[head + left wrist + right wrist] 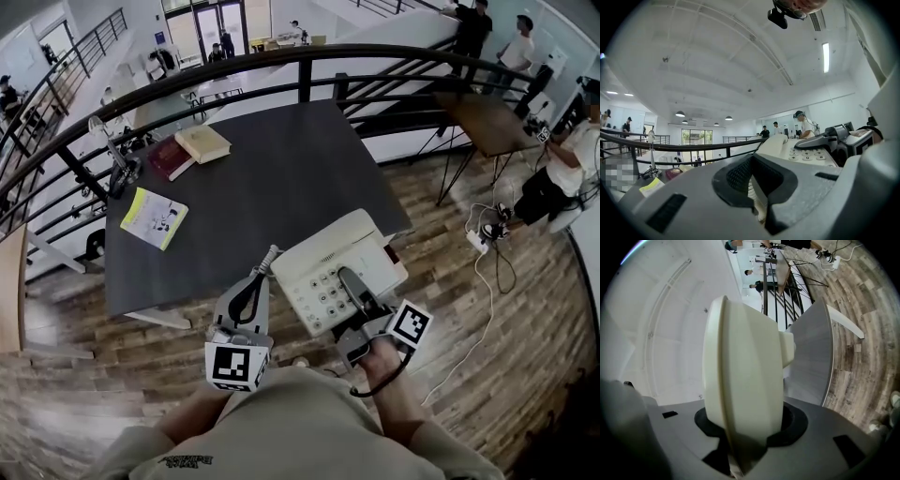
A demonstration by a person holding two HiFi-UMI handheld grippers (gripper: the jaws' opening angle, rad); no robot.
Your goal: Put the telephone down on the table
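A cream desk telephone (328, 258) hangs over the near right corner of the dark table (281, 178), its keypad facing up. My right gripper (354, 292) is shut on the phone's near edge, one finger lying across the keys. In the right gripper view the phone body (745, 371) fills the gap between the jaws of that gripper (740, 448). My left gripper (270, 258) reaches the phone's left side. In the left gripper view this gripper (757, 190) has its jaws closed on a cream coiled cord (757, 204), with the phone (787, 143) just beyond.
A yellow booklet (155, 217), a maroon book (170, 157) and a tan book (203, 142) lie on the table's far left, beside a clamp lamp (117, 161). A black railing (300, 70) curves behind. A wooden side table (487, 122), cables (480, 239) and people stand right.
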